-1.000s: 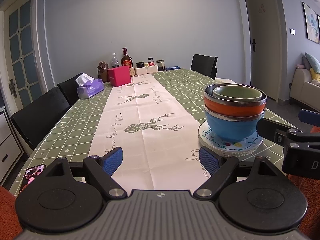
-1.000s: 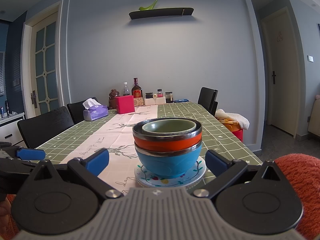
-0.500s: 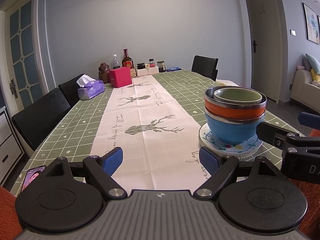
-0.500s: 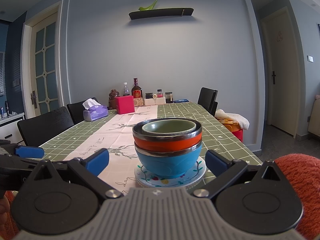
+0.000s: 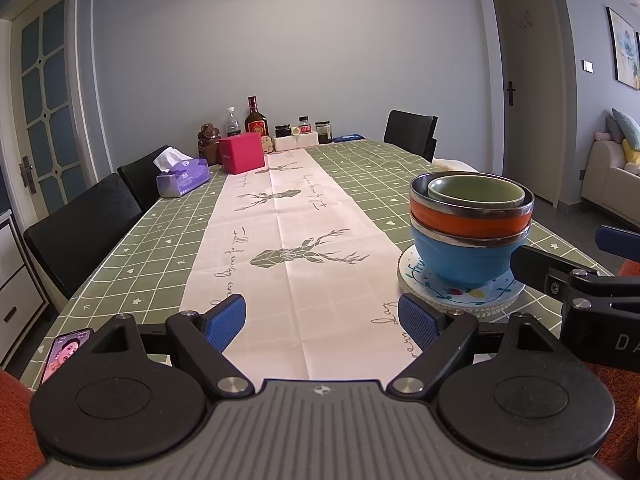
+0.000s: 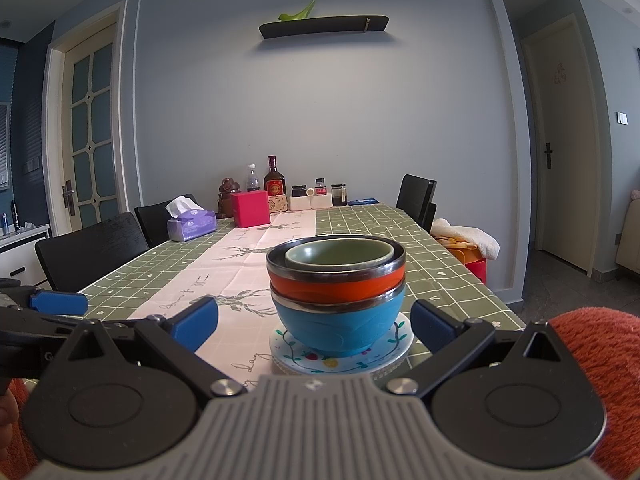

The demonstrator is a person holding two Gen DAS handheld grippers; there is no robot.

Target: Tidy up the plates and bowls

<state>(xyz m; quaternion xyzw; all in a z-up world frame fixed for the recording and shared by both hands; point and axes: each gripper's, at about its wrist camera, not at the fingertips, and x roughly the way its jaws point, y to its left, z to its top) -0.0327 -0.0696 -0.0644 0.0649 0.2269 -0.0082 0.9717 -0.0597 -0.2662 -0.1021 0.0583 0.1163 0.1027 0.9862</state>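
Two grippers hover low at the near end of a dining table, both with jaws spread wide and holding nothing. Between and just ahead of the right gripper [image 6: 314, 324] stands the stack — a blue bowl [image 6: 340, 322] at the bottom, an orange bowl [image 6: 336, 288] nested in it, a small green bowl [image 6: 340, 254] on top — all upright, mouths facing up, the stack's long axis vertical. The blue bowl sits on a floral plate [image 6: 320, 360] lying flat on the tablecloth [image 6: 420, 240]; neither blue pad touches the bowls or the plate.

From the left gripper [image 5: 322, 322], the same stack lies ahead and to the right, just beyond its right pad, with only the pale deer-print runner [image 5: 296, 240] between its fingers. A phone [image 5: 66, 354] lies at the table's near edge, to this gripper's left.

Farther out on the left, a purple tissue pack [image 6: 191, 227] and a red box [image 6: 251, 208] sit well apart from the stack — beyond them, a dark liquor bottle [image 6: 274, 184] and small jars cluster at the far end. Black chairs [image 6: 92, 256] line the left side, and another stands at the far right.
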